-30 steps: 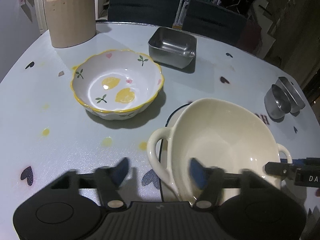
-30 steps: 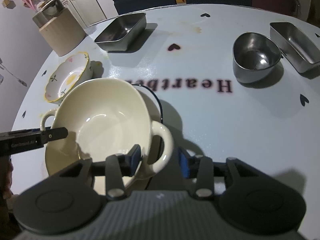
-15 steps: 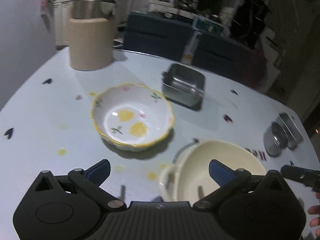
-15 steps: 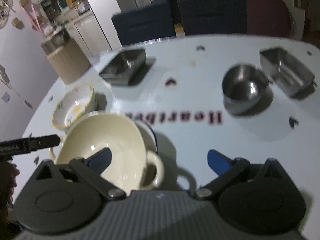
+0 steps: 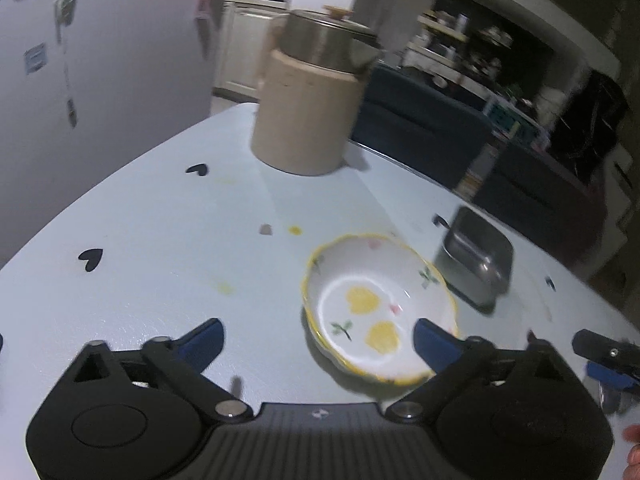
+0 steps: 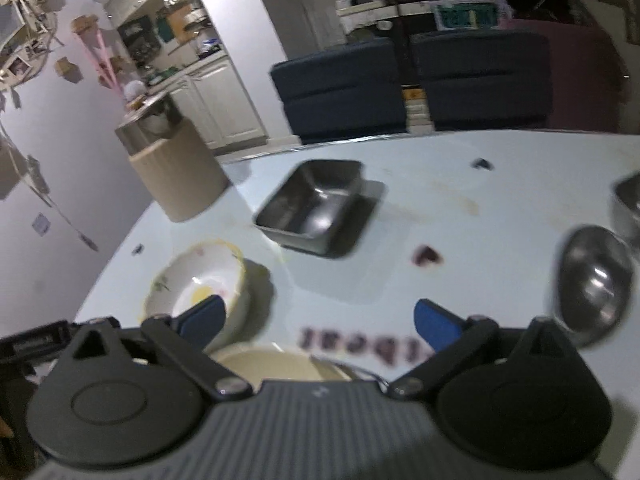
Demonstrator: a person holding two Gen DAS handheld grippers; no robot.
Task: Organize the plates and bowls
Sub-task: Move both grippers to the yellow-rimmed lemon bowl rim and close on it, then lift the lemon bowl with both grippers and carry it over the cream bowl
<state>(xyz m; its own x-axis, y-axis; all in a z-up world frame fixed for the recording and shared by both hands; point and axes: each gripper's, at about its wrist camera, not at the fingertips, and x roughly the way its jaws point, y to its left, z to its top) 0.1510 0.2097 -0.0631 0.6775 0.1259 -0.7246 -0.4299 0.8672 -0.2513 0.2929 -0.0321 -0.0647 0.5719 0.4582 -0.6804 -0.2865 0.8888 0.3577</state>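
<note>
Lemon-print bowl [image 5: 380, 308] is seen upright on the pale table [image 5: 160, 240], at about 1 o'clock from the left gripper [image 5: 318, 338], whose fingers are spread wide with nothing held. Square steel dish [image 5: 478, 260] stands just beside the bowl at 2 o'clock. Cream bowl [image 6: 276, 366] is partly hidden below the right gripper [image 6: 320, 320], likewise spread and empty. Round steel bowl [image 6: 594, 282] lies at 3 o'clock.

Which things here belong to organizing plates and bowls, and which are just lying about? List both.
For the job:
- lemon-print bowl
- cream two-handled bowl, only its rim showing
- square steel dish
- round steel bowl

Lying about:
- beige canister with its steel lid
- dark chairs behind the table
</note>
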